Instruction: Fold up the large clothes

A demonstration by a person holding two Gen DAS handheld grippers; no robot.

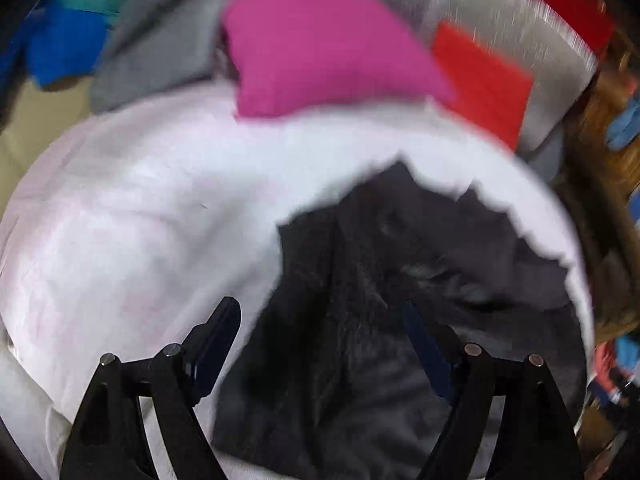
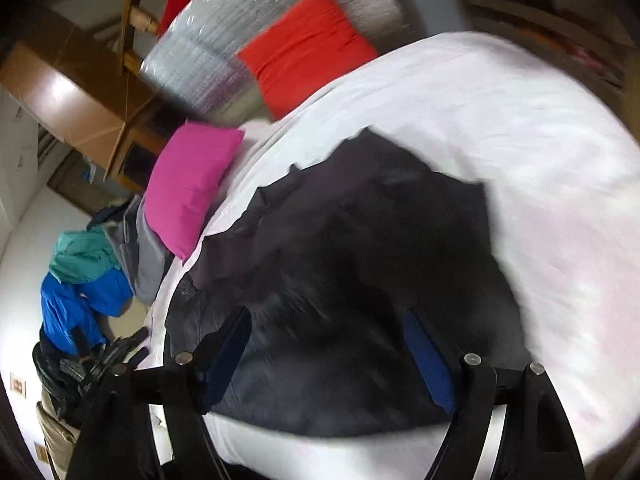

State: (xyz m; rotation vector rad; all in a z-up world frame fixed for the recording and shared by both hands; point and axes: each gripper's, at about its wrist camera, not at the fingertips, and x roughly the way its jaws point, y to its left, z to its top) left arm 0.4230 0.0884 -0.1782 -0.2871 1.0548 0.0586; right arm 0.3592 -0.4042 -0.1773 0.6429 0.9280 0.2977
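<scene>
While both views are smeared by motion, the layout reads clearly enough. A bed (image 2: 500, 120) under a white sheet carries the work. A silver padded headboard (image 2: 224, 52) stands at its head end, with an orange-red cushion (image 2: 308, 48) and a pink pillow (image 2: 188, 184) lying along that same edge. Beyond the bed's side edge, past the pink pillow, sits a heap of other garments (image 2: 84, 280), teal, blue and grey, apparently awaiting their turn.

The dark garment (image 2: 340, 272) lies on the sheet toward the near edge of the bed, gathered into a compact but irregular shape with a ragged far outline; its layers cannot be counted through the blur.

The left gripper (image 1: 324, 344) stands with its jaws well apart over the dark cloth, nothing clamped. The right gripper (image 2: 328, 344) shows the same: jaws spread, no fabric between the pads.

Judgement: the garment has been released and is partly folded at best. Squaring its edges remains, and the heap looks untouched.
</scene>
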